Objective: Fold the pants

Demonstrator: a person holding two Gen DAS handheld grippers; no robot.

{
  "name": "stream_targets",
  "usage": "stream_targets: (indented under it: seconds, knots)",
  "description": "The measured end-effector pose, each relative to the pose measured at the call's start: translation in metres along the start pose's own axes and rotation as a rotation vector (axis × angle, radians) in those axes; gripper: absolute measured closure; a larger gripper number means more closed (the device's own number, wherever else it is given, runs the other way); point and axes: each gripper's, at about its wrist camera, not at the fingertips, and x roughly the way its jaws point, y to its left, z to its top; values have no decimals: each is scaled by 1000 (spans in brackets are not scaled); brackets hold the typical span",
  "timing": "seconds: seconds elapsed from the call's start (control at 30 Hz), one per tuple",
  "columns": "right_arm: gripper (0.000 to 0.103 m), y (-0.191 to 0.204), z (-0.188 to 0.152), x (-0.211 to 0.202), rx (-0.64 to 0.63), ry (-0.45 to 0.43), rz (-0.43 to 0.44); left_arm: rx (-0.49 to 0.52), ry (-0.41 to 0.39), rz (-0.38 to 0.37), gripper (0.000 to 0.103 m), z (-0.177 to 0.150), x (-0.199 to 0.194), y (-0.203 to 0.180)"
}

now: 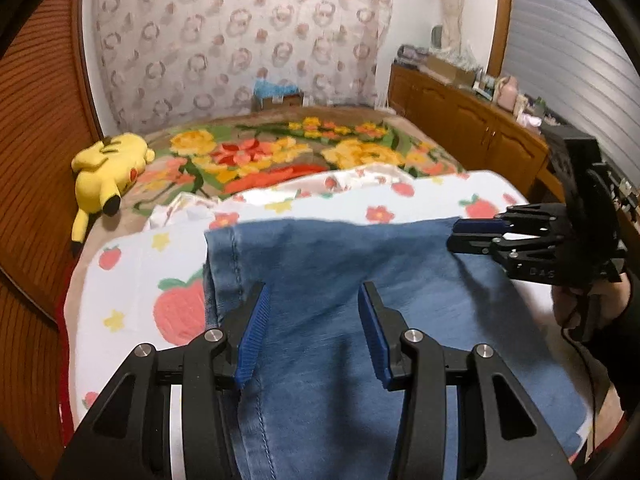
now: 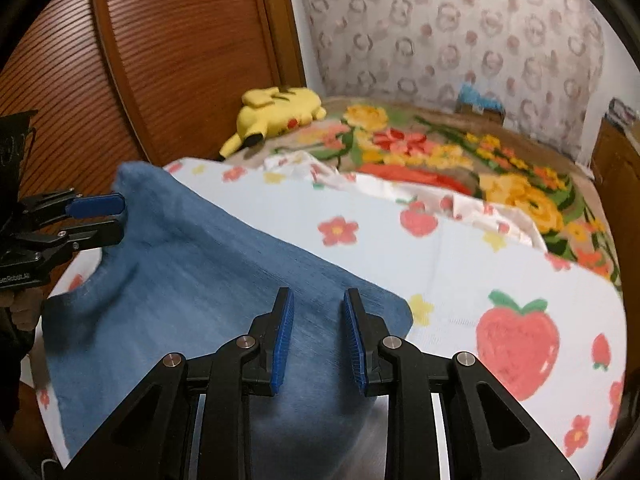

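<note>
With both tongs, left [image 1: 312, 332] and right [image 2: 318, 340], parted and clamping nothing above the jeans [image 1: 360, 280] spread on the strawberry blanket [image 1: 132, 264], between folds: next, regrip the 12 o'clock edge.

The pants [image 1: 320, 288] run off the frame at six o'clock in both views, so their lower end is out of sight. Both pairs of tongs hide denim beneath them. The clutter on the cabinet [image 1: 460, 100] at two o'clock is too small to tell. The person's hand [image 1: 576, 304] is mostly hidden.
</note>
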Motion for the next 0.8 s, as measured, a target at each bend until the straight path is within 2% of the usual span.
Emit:
stream_targets:
  seconds: [0.17, 0.57, 0.63, 0.7, 0.8]
  knots:
    - [76, -7, 0, 6, 14, 13, 6, -10, 64, 5, 56, -7, 23, 7]
    - [76, 24, -22, -64, 27, -109, 0, 27, -18, 26, 52, -20, -20, -13]
    - [76, 29, -30, -76, 29, -133, -4, 38, -39, 22, 34, -23, -31, -19]
    - [72, 34, -40, -89, 31, -149, -11, 44, -72, 11, 25, -28, -44, -25]
    - [64, 41, -56, -101, 33, -162, -19, 42, -95, 2, 25, -36, -59, -31]
